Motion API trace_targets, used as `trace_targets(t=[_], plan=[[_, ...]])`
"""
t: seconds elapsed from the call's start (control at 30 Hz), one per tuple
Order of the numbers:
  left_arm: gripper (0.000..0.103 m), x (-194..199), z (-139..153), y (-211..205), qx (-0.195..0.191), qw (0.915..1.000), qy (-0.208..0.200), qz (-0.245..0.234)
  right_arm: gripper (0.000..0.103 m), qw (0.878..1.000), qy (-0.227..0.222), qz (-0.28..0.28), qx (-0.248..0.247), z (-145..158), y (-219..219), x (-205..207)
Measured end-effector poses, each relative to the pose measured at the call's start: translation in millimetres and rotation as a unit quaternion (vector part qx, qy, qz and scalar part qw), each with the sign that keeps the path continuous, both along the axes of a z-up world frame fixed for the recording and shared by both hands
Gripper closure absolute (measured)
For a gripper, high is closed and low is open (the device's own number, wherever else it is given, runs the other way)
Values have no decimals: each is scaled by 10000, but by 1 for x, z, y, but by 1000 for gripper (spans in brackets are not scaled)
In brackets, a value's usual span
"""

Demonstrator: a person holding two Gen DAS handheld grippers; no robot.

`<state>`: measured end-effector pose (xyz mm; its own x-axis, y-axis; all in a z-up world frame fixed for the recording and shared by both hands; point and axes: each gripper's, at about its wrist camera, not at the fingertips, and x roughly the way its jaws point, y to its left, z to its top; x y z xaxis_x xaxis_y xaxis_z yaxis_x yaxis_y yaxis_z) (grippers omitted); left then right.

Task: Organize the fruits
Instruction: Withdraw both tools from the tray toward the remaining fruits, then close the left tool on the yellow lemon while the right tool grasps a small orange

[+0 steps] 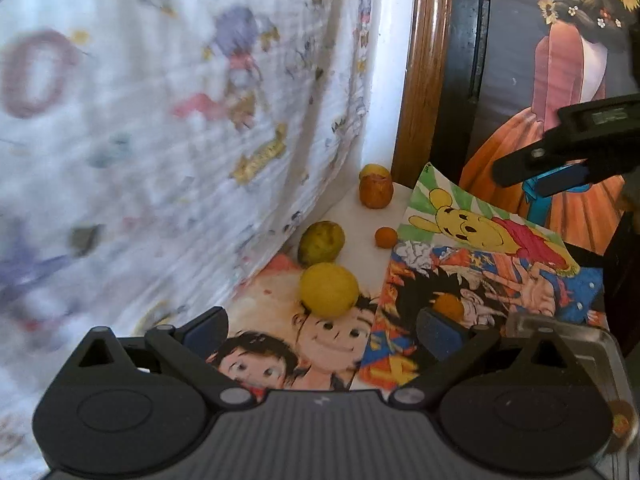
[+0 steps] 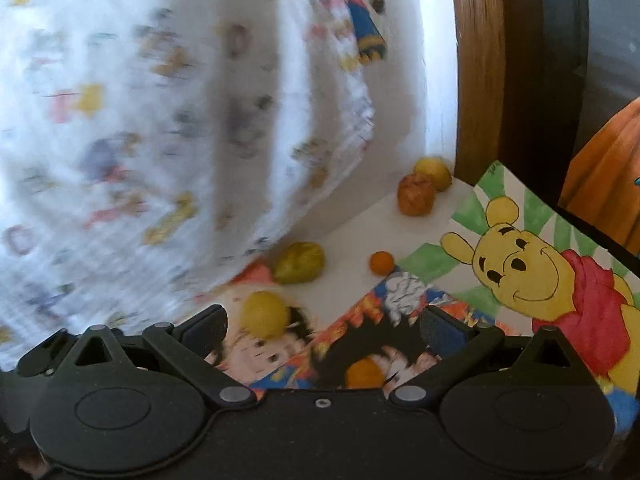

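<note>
Several fruits lie on a white surface covered with drawings. In the left wrist view a yellow round fruit (image 1: 330, 290) sits just ahead of my open left gripper (image 1: 322, 322), between its fingertips. Beyond it are a greenish fruit (image 1: 321, 242), a small orange (image 1: 386, 237), a reddish apple (image 1: 375, 191) and a yellow fruit (image 1: 374, 170) behind it. Another small orange (image 1: 450, 306) rests by the right finger. My right gripper (image 2: 324, 324) is open over that small orange (image 2: 365, 374), with the yellow fruit (image 2: 265, 314) near its left finger. It also shows at upper right as the right gripper (image 1: 532, 178).
A printed white cloth (image 1: 180, 120) hangs along the left, close to the fruits. A wooden frame (image 1: 420, 80) and a painting of a figure in an orange dress (image 1: 560, 200) stand behind. A bear drawing (image 2: 520, 272) lies at right. A clear plastic container (image 1: 576, 344) sits at lower right.
</note>
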<state>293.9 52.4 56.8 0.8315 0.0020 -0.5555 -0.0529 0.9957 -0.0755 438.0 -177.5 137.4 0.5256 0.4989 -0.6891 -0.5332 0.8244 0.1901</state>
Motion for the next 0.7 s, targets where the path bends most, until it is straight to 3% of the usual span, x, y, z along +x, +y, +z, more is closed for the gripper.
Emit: trace_targets(t=[0.23,0.47,0.7], plan=[[0,51,-34,-1,-99,9998,145,-76,1,9983,567,-92,32,-55,7,80],[1,81,-59,-1,-196,9996,181,8,19,9989,301,160,-308,-108,29,120],[4,103,-71,3,-257,9996,89,35,30,9978,-101,394,-519,-134,54,139]])
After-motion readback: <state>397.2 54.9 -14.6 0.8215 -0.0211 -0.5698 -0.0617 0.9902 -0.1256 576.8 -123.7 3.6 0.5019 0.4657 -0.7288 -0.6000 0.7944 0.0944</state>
